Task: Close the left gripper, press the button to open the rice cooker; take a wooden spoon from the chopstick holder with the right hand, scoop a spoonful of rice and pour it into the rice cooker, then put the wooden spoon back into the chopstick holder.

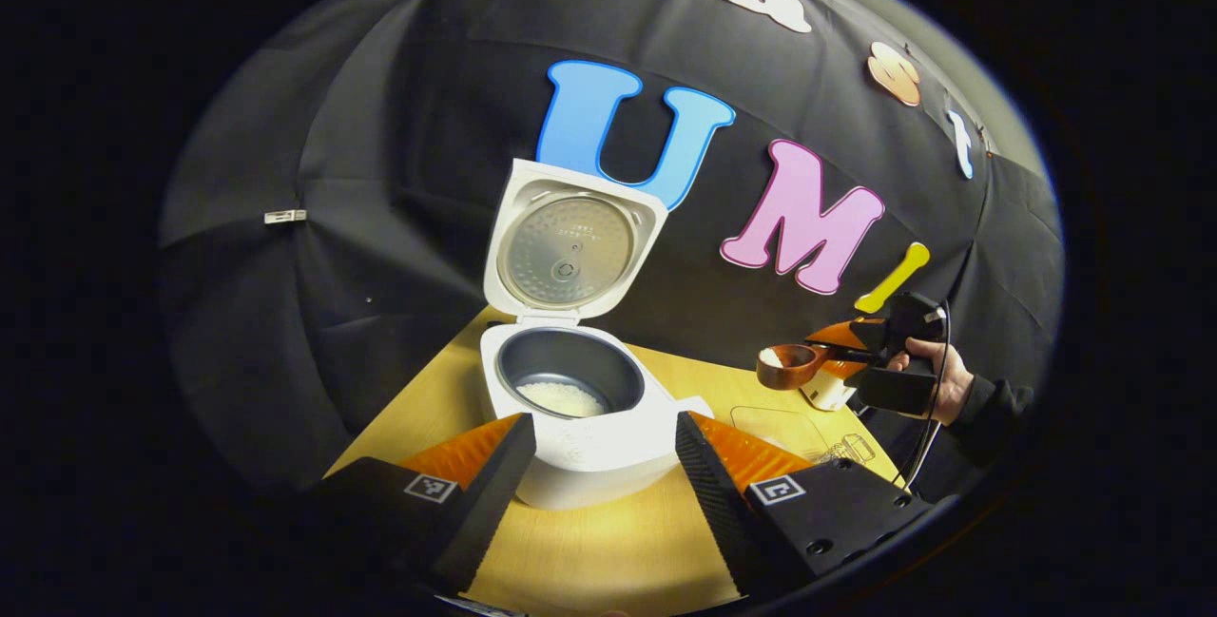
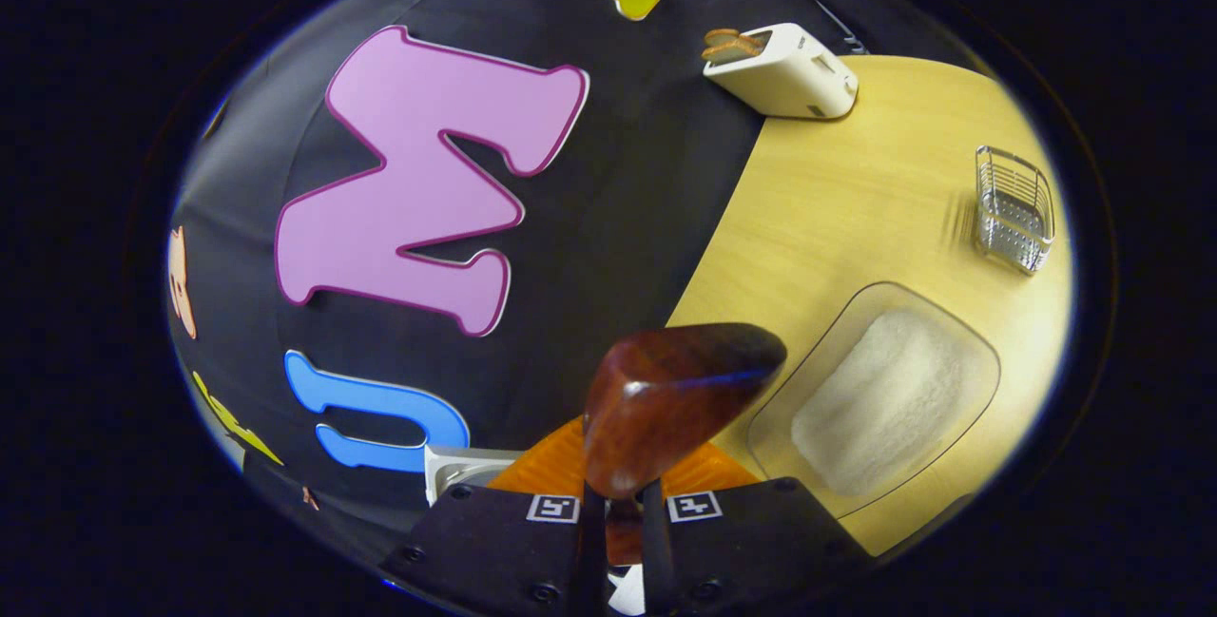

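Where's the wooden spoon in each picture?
Left gripper view: the wooden spoon is at the right, held up in the air by the right tool, with some rice in its bowl.
Right gripper view: the spoon is at the bottom middle, very close, sticking up from that tool's fingers.
Shared landmark: the clear tray on the wooden table.

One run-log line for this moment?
cooker: lid open, rice inside | right gripper: holding wooden spoon, rice in bowl | left gripper: jaws open, idle
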